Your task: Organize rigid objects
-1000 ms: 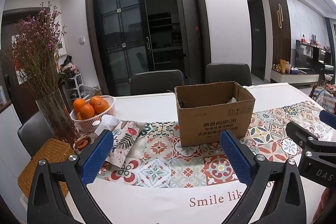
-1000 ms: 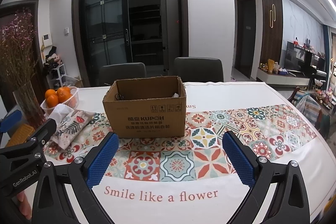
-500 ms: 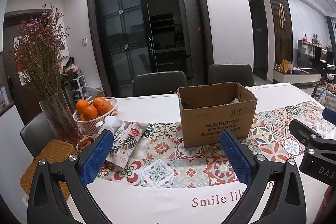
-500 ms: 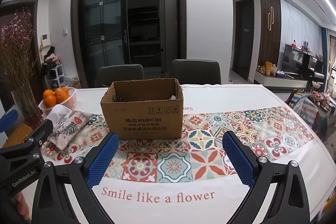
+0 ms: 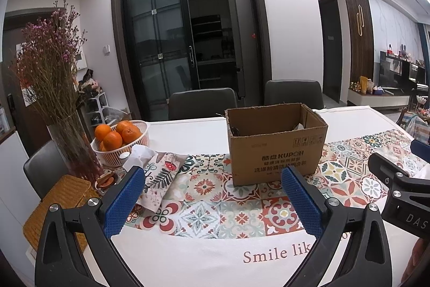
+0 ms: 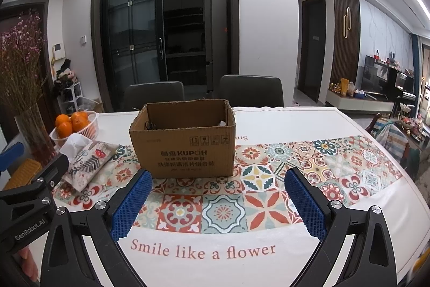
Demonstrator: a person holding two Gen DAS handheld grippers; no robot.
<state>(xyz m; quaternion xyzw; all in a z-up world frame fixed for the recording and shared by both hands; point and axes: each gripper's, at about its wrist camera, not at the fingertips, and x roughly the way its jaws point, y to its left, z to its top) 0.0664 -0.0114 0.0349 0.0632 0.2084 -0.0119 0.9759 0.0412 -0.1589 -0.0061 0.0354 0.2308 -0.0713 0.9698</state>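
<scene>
The left gripper (image 5: 212, 195) and right gripper (image 6: 219, 197) both hover with jaws spread wide, gripping nothing, above bare tablecloth (image 6: 268, 260) near the table's front edge. The open KUPOH cardboard box (image 6: 185, 149) stands at 12 o'clock on the patterned runner. At 10 o'clock lie a floral tissue pouch (image 6: 86, 166), an orange basket (image 5: 121, 141) and a vase of dried flowers (image 5: 51, 77). Two chairs stand behind.

— What lies in the box (image 6: 185, 149)?
— Mostly hidden by its walls; only a white scrap and a dark tangle peek out.
— And the left view?
— The right gripper (image 5: 397, 187) is cut off at the edge, as is the tablecloth's lettering (image 5: 279, 253).
</scene>
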